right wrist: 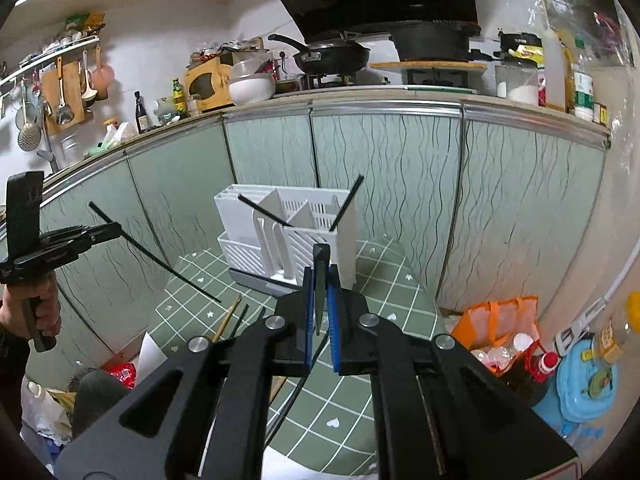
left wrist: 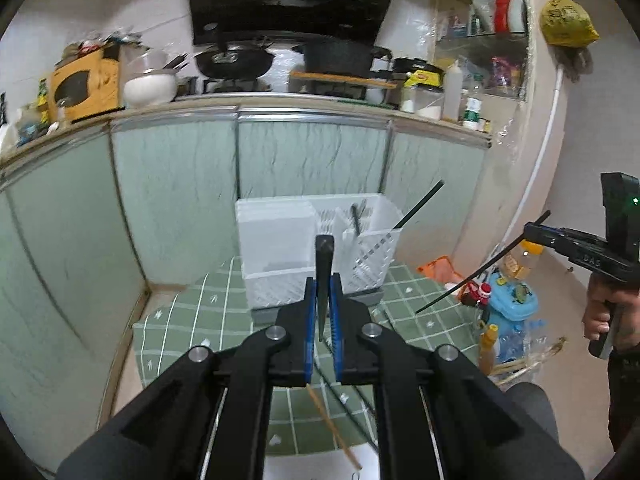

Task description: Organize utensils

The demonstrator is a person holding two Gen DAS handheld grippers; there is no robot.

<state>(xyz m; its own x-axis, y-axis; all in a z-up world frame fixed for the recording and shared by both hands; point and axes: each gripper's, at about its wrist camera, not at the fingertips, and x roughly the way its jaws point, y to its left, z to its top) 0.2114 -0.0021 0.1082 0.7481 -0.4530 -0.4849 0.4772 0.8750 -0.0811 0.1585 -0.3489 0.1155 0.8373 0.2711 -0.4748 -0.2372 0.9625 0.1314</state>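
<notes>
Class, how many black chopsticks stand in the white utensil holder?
2: the left-leaning chopstick and the right-leaning chopstick, both poking out of the white holder. Shorter ones may sit hidden inside.

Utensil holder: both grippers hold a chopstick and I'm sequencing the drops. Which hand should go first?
Probably right: the right gripper aims its held chopstick straight at the slotted compartment, where two black chopsticks already lean.
</notes>
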